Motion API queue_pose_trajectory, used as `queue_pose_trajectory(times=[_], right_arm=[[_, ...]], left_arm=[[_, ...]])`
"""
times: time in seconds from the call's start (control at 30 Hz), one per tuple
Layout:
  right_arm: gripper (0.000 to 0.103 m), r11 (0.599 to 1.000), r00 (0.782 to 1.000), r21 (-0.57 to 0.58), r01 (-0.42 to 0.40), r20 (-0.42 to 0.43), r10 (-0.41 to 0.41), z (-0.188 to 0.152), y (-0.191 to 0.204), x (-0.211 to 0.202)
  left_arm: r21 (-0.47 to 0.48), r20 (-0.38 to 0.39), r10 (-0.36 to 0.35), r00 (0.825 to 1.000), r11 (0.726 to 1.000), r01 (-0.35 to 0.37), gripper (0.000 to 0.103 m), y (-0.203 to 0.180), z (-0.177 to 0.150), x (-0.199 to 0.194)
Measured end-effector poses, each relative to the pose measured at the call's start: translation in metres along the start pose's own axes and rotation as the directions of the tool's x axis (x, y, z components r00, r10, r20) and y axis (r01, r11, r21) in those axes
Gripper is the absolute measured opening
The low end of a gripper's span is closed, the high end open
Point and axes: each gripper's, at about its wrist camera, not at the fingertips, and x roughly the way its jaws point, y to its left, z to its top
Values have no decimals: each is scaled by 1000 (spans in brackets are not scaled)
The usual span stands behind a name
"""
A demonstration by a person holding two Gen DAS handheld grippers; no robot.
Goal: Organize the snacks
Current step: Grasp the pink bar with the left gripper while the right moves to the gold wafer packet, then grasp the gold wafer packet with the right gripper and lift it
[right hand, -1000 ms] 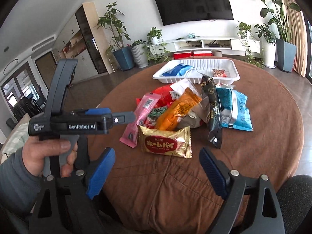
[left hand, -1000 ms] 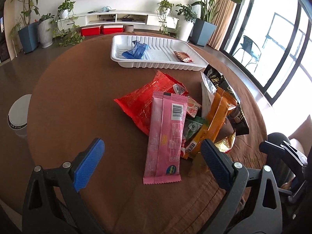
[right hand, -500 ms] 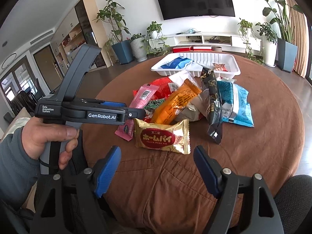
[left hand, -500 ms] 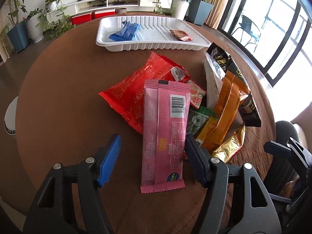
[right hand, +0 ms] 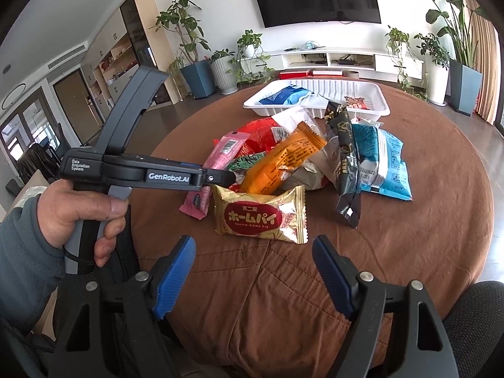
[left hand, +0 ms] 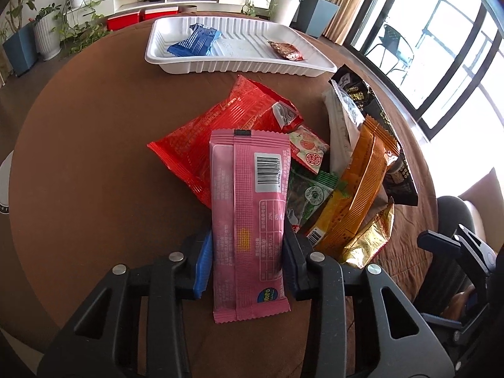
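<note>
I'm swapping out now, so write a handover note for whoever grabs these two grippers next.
Left gripper: jaws have just been closing on the pink packet, pads at both its edges.
Right gripper: open, empty, over the table's near edge.
Done: blue packet and small red packet lie in the white tray.
Left: the pink packet and the rest of the pile, including the gold packet.

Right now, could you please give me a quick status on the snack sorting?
Left hand-held gripper just closed on the pink packet. Right hand-held gripper open, empty. Tray holds two snacks; pile beside the packet.
</note>
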Motion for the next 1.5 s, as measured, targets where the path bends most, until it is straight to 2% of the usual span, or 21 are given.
queue_pose_trajectory(times=[0.13,0.27,0.33,0.4,0.5,0.6,0.73,0.9,1.13,1.27,1.37,1.5], right_arm=[[80,1000,1000,-18,4,-8,-5,4,-2,1],[80,987,999,-160,-16,-37,10,14,2,4],[80,964,999,-263,-35,-46,24,21,9,5],[80,915,998,-400,-45,-60,23,28,19,7],[79,802,996,-594,-58,-84,9,32,33,15],[64,744,991,-664,-82,-135,-11,36,35,30],[59,656,981,-748,-99,-183,-61,39,38,50],[51,582,966,-802,-136,-238,-102,35,40,62],[42,563,944,-801,-202,-313,-106,37,44,78],[38,585,937,-781,-220,-337,-98,40,43,81],[31,606,932,-763,-224,-350,-96,40,43,83],[28,641,934,-737,-215,-348,-86,41,40,83]], left_arm=[[10,-6,-15,1000,1000,15,30,0,-5,-4],[11,-2,-24,1000,1000,24,29,3,-10,-12],[-2,10,-32,999,1000,32,29,7,-14,-20],[-15,26,-43,999,999,43,29,10,-18,-27],[-30,37,-57,998,998,58,29,11,-26,-35],[-33,43,-70,997,997,72,29,8,-33,-40],[-40,47,-86,995,995,88,29,6,-42,-44],[-47,48,-98,994,994,101,29,7,-46,-43],[-50,49,-106,993,993,108,29,8,-46,-42],[-52,50,-106,993,993,109,29,10,-46,-42],[-48,48,-108,993,993,110,29,8,-46,-41],[-40,47,-113,992,993,115,29,6,-47,-42]])
